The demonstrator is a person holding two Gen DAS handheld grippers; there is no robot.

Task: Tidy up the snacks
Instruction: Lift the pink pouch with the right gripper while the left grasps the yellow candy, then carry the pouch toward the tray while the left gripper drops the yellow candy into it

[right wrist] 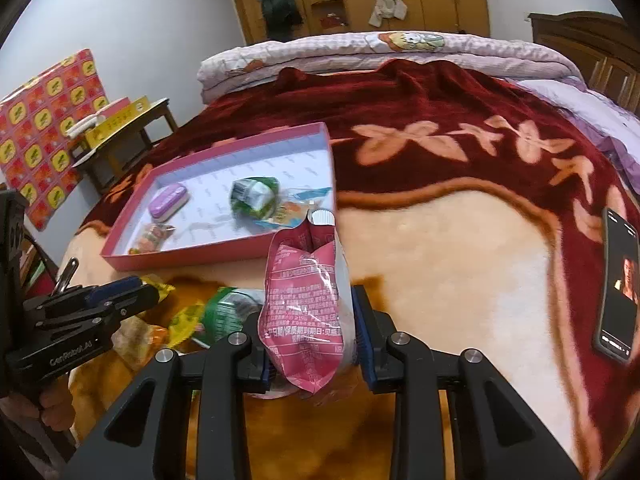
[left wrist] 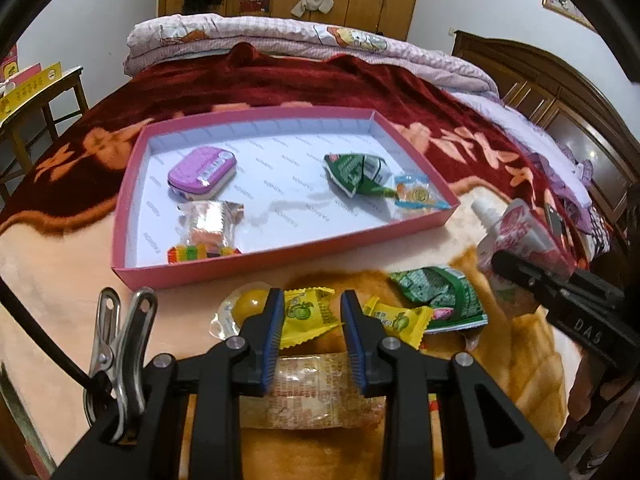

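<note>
We hold the pink spouted pouch (right wrist: pixel 306 292) upright in our right gripper (right wrist: pixel 316 344), its jaws clamped on the lower body, spout up, likely so it carries cleanly to the pink tray (left wrist: pixel 224 270) just beyond. Our left gripper (left wrist: pixel 312 336) has its jaws closed on a yellow candy wrapper (left wrist: pixel 306 314), pinched by its middle. The tray already holds a purple tin (left wrist: pixel 202 174), a green packet (left wrist: pixel 354 172) and small sweets; more snacks lie loose on the bed's blanket (right wrist: pixel 440 248).
</note>
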